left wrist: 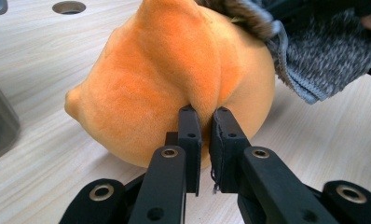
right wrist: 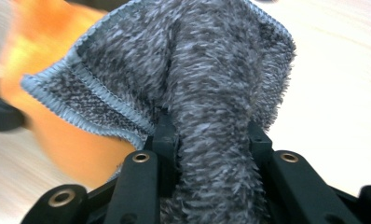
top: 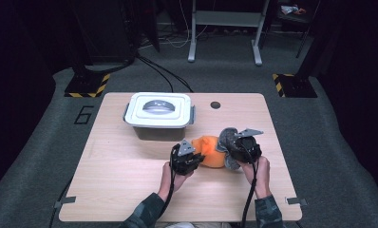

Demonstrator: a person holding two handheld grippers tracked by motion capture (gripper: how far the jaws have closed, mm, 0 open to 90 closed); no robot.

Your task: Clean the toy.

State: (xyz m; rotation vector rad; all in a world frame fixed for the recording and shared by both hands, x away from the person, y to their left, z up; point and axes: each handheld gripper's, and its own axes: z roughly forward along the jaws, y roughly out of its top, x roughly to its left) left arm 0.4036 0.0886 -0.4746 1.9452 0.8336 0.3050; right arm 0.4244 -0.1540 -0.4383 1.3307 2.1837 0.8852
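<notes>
**Orange plush pinned, grey cloth brought over it**

Left claw (left wrist: 201,116) nipped tight on a fold of the orange plush toy (left wrist: 169,79), apparently steadying it on the bench (top: 130,185) beside the lidded box (top: 159,114). Right claw (right wrist: 211,135) clamped on a bunched grey cloth (right wrist: 197,70), draped at the toy's right side, probably for wiping. Contact beneath the cloth hidden; background blurred in the right gripper view.
</notes>
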